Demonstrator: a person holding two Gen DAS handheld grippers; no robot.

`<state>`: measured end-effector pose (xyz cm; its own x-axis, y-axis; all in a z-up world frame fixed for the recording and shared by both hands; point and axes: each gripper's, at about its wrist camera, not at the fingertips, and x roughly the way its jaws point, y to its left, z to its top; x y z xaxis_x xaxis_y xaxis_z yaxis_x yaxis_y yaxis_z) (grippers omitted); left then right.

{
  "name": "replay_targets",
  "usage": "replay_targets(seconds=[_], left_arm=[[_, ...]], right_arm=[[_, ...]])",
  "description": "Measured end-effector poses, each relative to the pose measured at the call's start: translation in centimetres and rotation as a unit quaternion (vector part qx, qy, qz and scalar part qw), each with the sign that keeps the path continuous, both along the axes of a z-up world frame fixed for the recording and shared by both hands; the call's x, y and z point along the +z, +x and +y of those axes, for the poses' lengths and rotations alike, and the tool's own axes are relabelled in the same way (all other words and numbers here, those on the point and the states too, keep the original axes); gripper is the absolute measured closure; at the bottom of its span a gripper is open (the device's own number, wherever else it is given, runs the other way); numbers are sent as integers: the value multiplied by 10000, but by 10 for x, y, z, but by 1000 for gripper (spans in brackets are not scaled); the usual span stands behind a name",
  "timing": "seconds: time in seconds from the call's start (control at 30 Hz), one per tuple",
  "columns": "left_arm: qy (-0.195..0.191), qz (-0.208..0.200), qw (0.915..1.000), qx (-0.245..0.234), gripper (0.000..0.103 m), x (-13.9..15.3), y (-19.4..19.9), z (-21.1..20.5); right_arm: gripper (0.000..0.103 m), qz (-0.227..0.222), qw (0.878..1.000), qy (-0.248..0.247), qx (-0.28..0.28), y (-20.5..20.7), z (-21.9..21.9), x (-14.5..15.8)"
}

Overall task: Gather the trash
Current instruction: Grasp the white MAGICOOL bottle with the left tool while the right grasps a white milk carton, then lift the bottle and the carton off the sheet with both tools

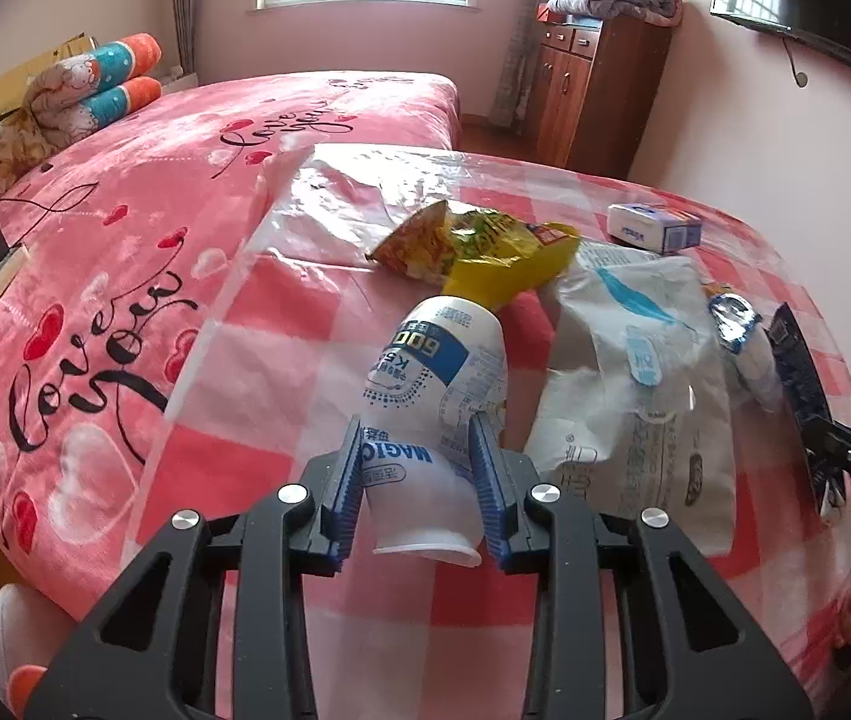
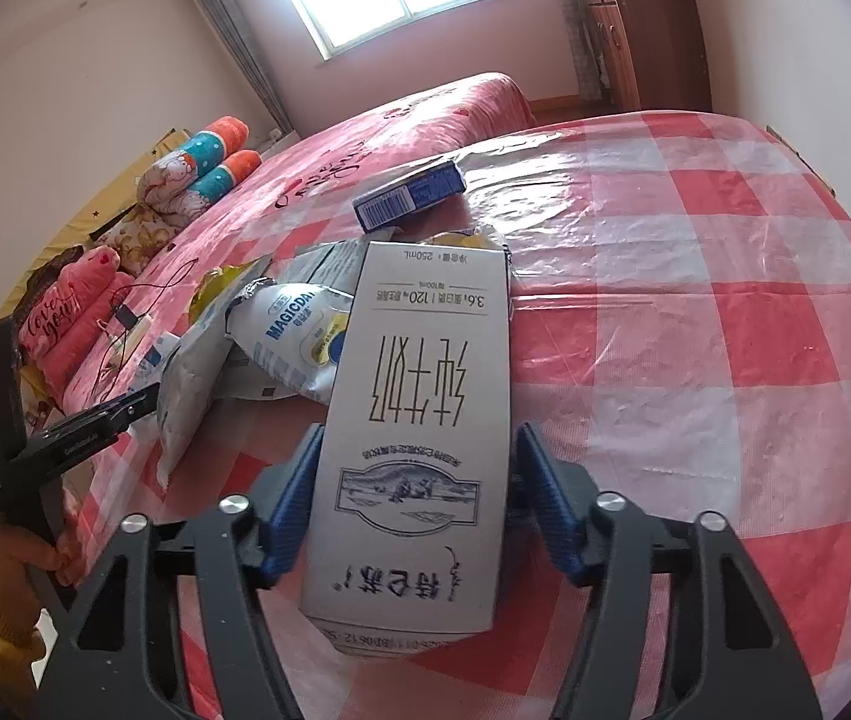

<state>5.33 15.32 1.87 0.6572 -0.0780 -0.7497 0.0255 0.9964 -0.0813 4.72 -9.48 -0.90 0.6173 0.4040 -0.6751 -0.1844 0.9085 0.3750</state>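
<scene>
Left wrist view first: your left gripper [image 1: 416, 468] has its jaws clamped on a white yogurt bottle [image 1: 434, 396], squeezing it near the open mouth end, the far end tipped toward the yellow snack bag [image 1: 473, 246]. That's all over the table [image 1: 281, 348] with the pink checked cloth under clear plastic. Right beside the bottle lies a flattened white pouch [image 1: 635, 372], and a small blue-and-white box [image 1: 653, 227] sits further back, apart from the pile. The bed [image 1: 125, 240] is off to the left.

Right wrist view: your right gripper [image 2: 416, 504] is grasping a grey milk carton [image 2: 419, 420] lengthwise, pads pressed on both sides. Past its far end sits a blue box [image 2: 410, 197]. Left of the carton there's a crumpled white wrapper [image 2: 299, 336].
</scene>
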Motion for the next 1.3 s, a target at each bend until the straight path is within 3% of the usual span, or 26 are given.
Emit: replay_targets(seconds=[0.5,0.77,0.8,0.87,0.93,1.07,1.13,1.3], left_arm=[[-377,-34,9993,-49,77,7,-48,-6],[-395,397,9969,-552,77,11,-92,-15],[-302,412,9969,-606,74,11,-96,-16],[74,366,9965,-747,52,11,-107,-23],[353,275,9959,-791,39,11,-112,-27],[897,101,9920,-883,29,10,-111,-37],[1133,93,9891,-937,29,5,-105,-42],[1052,288,9913,-741,29,-5,-87,-36]], right_arm=[[40,-252,9994,68,222,-22,-3,7],[40,-244,9993,70,290,-36,-4,7],[40,-243,9993,79,289,-38,-5,7],[40,-242,9993,108,281,-42,-7,7],[40,-244,9993,129,270,-46,-9,7],[40,-273,9992,109,255,-52,-11,7],[40,-286,9992,97,261,-53,-11,8],[40,-323,9990,111,273,-59,-14,9]])
